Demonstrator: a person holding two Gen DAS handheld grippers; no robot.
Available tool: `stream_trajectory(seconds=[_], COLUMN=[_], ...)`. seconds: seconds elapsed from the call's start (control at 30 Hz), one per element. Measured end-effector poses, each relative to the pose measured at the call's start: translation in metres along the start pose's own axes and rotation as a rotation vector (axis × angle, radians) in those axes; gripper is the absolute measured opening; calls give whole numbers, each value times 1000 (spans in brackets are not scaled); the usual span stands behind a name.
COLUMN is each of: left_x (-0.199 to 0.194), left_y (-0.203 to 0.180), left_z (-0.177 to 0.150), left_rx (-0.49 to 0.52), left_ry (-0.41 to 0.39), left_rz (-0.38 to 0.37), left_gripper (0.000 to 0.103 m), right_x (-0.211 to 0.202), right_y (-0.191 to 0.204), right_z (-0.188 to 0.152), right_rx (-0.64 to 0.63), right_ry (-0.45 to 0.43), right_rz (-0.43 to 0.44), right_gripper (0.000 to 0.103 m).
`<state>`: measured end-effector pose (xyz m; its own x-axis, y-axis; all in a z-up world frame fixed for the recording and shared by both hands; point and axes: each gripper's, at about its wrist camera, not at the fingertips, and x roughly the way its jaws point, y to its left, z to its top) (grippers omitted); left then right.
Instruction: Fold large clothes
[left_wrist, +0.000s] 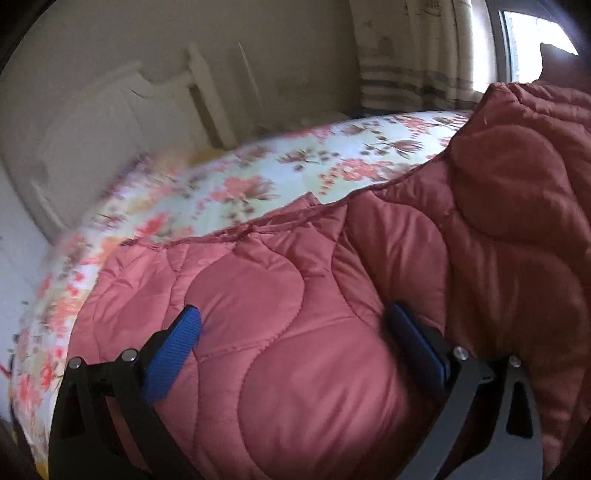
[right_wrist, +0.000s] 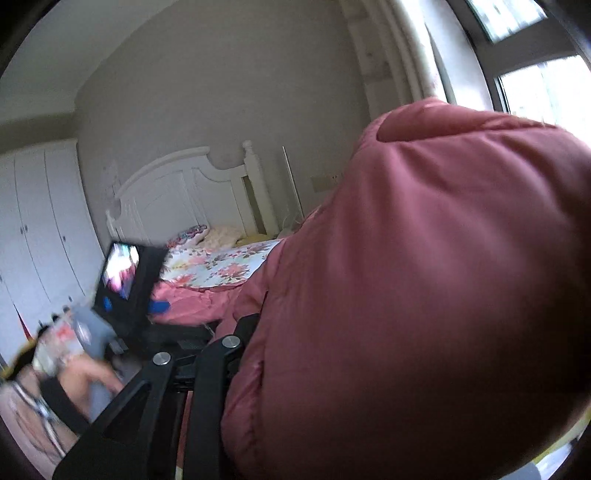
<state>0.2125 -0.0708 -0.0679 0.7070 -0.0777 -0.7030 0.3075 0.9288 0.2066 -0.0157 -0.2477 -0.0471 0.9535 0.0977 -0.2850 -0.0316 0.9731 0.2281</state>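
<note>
A large pink quilted garment (left_wrist: 314, 306) lies on the bed with the floral sheet (left_wrist: 236, 177). My left gripper (left_wrist: 291, 328) is open, its blue pads (left_wrist: 177, 350) wide apart and pressed against a puffy fold of the garment. In the right wrist view the same pink garment (right_wrist: 424, 277) is lifted and fills the right side, draped over my right gripper. Only the right gripper's left black finger arm (right_wrist: 207, 373) shows; its fingertips are buried in the fabric. The left gripper (right_wrist: 129, 284) shows blurred in the right wrist view, low over the garment.
A white headboard (right_wrist: 177, 184) stands at the bed's far end, with pillows (right_wrist: 207, 236) below it. White wardrobe doors (right_wrist: 37, 229) line the left. A curtain (left_wrist: 413, 55) and bright window (left_wrist: 532, 40) are at the right. The person's body (right_wrist: 74, 354) is at lower left.
</note>
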Motion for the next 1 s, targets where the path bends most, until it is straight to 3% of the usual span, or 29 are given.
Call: stream_trajectory(seconds=[0.13, 0.2, 0.27, 0.37, 0.53, 0.67, 0.73, 0.87, 0.9, 0.97, 1.0], left_x=[-17, -3, 24, 59, 42, -35, -58, -62, -58, -56, -55], left_y=[34, 38, 23, -14, 6, 30, 29, -17, -32, -37, -33], left_z=[38, 52, 58, 40, 41, 12, -11, -64, -76, -83, -80], left_rx=[-106, -122, -67, 78, 13, -93, -80, 63, 104, 84, 69], left_ry=[-87, -59, -6, 37, 21, -78, -94, -49, -77, -114, -92], left_rz=[52, 78, 76, 112, 98, 40, 13, -23, 24, 39, 12], left_gripper=[101, 101, 101, 101, 101, 101, 101, 101, 101, 101, 101], right_x=[-3, -5, -7, 2, 7, 2, 4, 1, 1, 0, 0], right_y=[16, 33, 37, 47, 46, 46, 46, 56, 61, 71, 76], right_z=[-1, 1, 5, 8, 12, 12, 12, 10, 8, 5, 4], right_rx=[-79, -136, -194, -257, -270, -245, -240, -263, -282, -329, -356], right_ry=[-11, -21, -25, 0, 5, 19, 25, 31, 38, 36, 35], right_rz=[-29, -33, -38, -40, -49, -59, -67, -64, -63, -76, -82], right_gripper=[33, 33, 33, 33, 33, 34, 34, 34, 34, 34, 34])
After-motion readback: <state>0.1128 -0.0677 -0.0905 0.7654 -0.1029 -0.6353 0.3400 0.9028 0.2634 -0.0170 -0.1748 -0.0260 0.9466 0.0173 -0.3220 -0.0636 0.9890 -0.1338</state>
